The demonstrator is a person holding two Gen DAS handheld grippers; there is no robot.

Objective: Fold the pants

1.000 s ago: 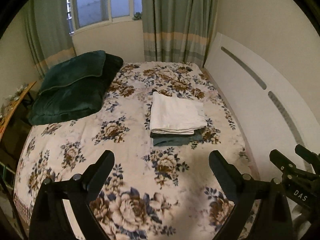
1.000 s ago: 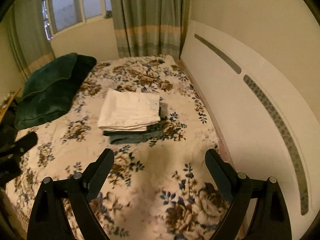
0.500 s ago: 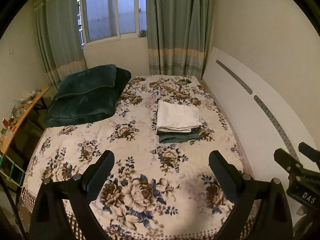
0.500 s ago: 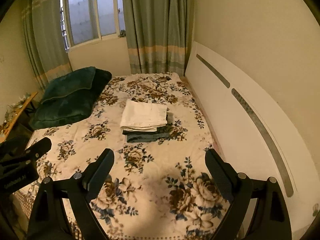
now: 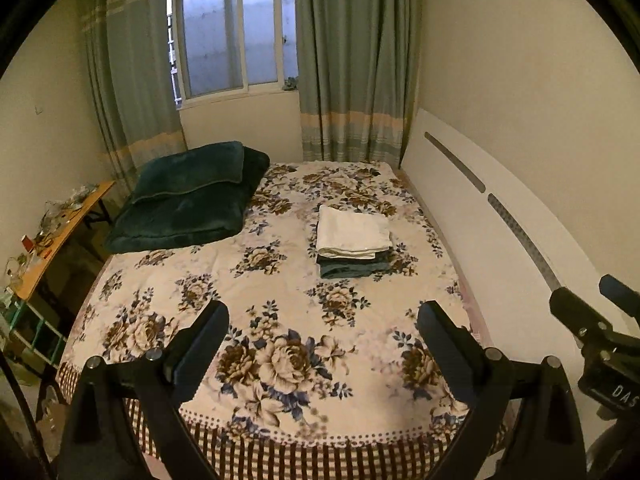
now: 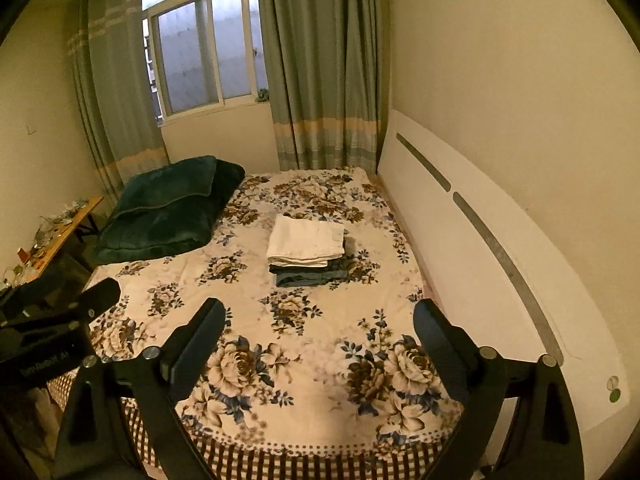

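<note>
Two folded pants (image 5: 352,232) stacked on bed (image 5: 280,320), nothing left; left gripper (image 5: 320,332) and right gripper (image 6: 316,328) wide apart, empty.

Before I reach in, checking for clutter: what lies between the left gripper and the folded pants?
Only bare floral bedspread, seen in the left wrist view.

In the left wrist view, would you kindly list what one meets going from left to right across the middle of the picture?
Wooden side table → dark green blanket → stack of folded pants → white headboard.
</note>
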